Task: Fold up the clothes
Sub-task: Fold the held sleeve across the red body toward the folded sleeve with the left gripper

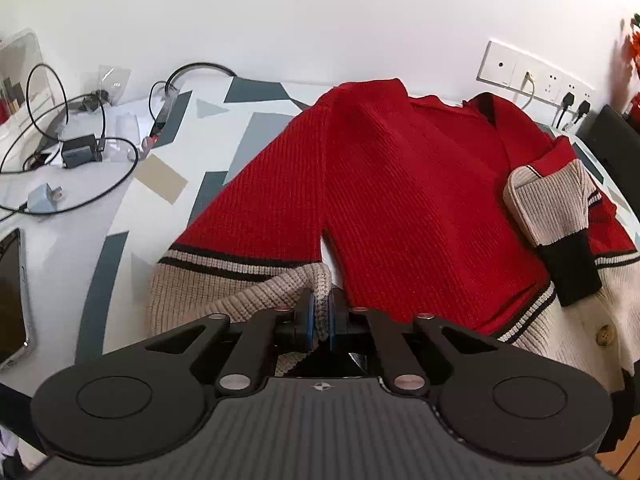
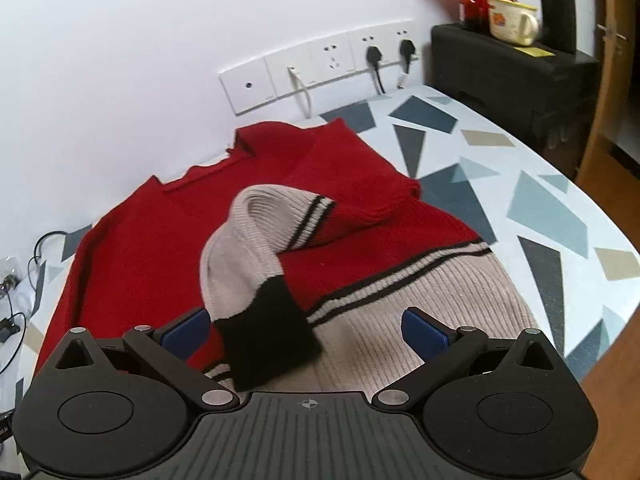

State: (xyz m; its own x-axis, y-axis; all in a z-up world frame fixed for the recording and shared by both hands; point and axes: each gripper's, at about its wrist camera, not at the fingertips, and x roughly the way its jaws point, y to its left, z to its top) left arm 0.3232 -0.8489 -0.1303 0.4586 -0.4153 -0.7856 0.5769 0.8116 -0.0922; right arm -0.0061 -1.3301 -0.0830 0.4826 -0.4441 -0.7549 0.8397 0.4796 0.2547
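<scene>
**Desk:** Item one, the garment?

**Operator:** I list one knit sweater (image 1: 400,184), red body with beige lower band and black-and-beige stripes, lying spread on the patterned counter (image 1: 120,216). In my left wrist view it fills the centre out to 3 o'clock, its collar toward 1 o'clock near the wall.

**Desk:** Left gripper?

**Operator:** My left gripper (image 1: 320,320) has its jaws pressed together, pinching the beige cuff end of the left sleeve (image 1: 248,280) at 6 o'clock. That sleeve runs from the jaws up toward 12 o'clock.

**Desk:** Right gripper?

**Operator:** My right gripper (image 2: 307,332) has its jaws spread wide; the blue pads (image 2: 424,330) stand well apart. The right sleeve (image 2: 260,256), beige with a black cuff, lies draped over the sweater's front, its cuff hanging between the pads. I cannot tell whether it brushes the left-hand pad; neither presses on it.

**Desk:** Remaining stock?

**Operator:** Left wrist view: black cables (image 1: 60,120) and a dark charger block (image 1: 80,152) at 10 o'clock, a small pale plug (image 1: 46,196) and a phone (image 1: 12,300) at 9 o'clock. Right wrist view: a wall socket strip (image 2: 320,68) at 12 o'clock with two black plugs in it, a black box (image 2: 512,76) at 2 o'clock carrying a cream mug (image 2: 512,20).
</scene>
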